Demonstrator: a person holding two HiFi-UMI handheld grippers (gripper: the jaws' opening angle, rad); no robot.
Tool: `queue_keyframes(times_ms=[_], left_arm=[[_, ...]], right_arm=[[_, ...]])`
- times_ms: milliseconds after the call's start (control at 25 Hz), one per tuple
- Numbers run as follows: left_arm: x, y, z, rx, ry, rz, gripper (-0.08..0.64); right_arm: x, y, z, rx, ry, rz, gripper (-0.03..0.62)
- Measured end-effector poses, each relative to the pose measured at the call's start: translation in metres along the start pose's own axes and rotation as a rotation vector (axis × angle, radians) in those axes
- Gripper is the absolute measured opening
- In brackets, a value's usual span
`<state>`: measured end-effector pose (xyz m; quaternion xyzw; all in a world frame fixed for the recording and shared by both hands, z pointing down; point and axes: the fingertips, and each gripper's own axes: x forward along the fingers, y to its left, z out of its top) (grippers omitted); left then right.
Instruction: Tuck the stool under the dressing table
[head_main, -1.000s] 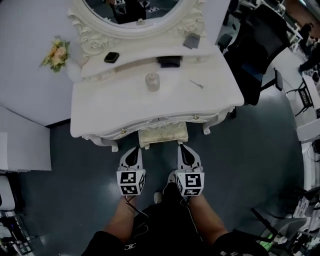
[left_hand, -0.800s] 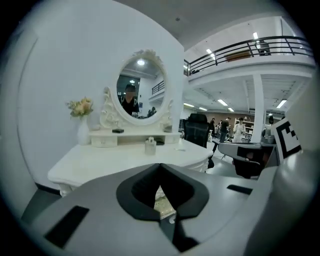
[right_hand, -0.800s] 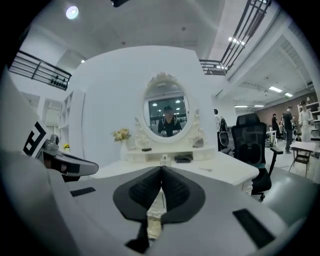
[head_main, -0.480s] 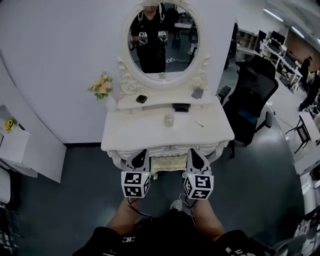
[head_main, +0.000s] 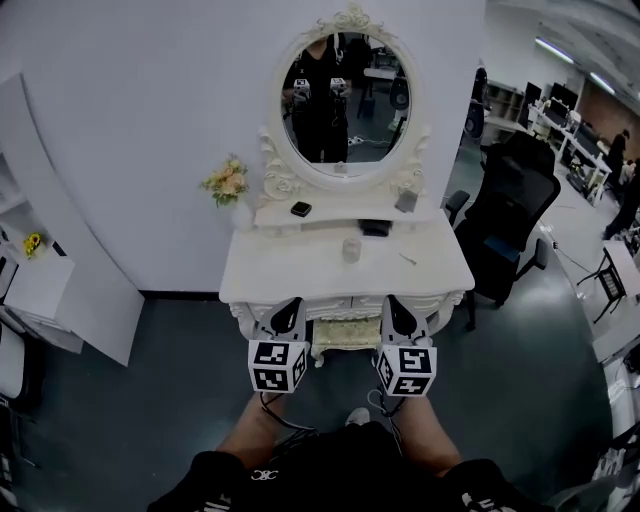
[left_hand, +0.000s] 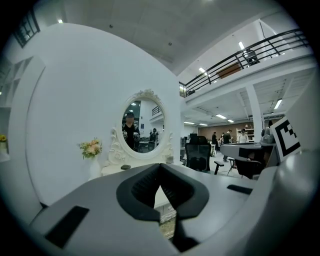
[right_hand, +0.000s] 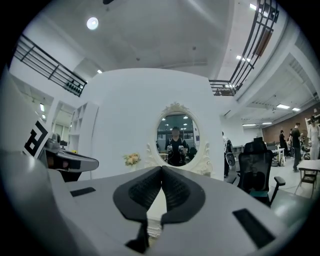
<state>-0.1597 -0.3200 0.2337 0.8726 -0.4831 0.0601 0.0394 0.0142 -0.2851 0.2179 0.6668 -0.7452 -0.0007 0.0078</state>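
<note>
**A:** Where was the stool?

**B:** The stool (head_main: 345, 337) sat under the dressing table (head_main: 290, 282), just below the middle of the head view. Only the cream front of its seat showed beneath the table's carved edge, between my two grippers.

**A:** And your grippers?

**B:** My left gripper (head_main: 291, 301) had its jaws pressed together with nothing between them. My right gripper (head_main: 390, 299) was the same, jaws together and empty. I held them side by side, both pointing at the table, and each gripper view looked across the worktop to the oval mirror (head_main: 345, 100).

**A:** What else was there?

**B:** A small glass jar (head_main: 351, 249) stood mid-worktop. Flowers (head_main: 228, 182) sat at the table's upper left corner. A black office chair (head_main: 505, 215) stood at the right of the frame.
</note>
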Motion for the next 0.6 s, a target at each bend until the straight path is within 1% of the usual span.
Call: queue_keyframes(times_ms=[360, 600], left_arm=[[-0.02, 0.001, 0.004, 0.01, -0.017, -0.009, 0.018], [-0.023, 0.0, -0.002, -0.025, -0.014, -0.04, 0.018]], right_arm=[[-0.01, 0.015, 0.002, -0.001, -0.011, 0.001, 0.015], [-0.015, 0.021, 0.004, -0.004, -0.023, 0.0, 0.015]])
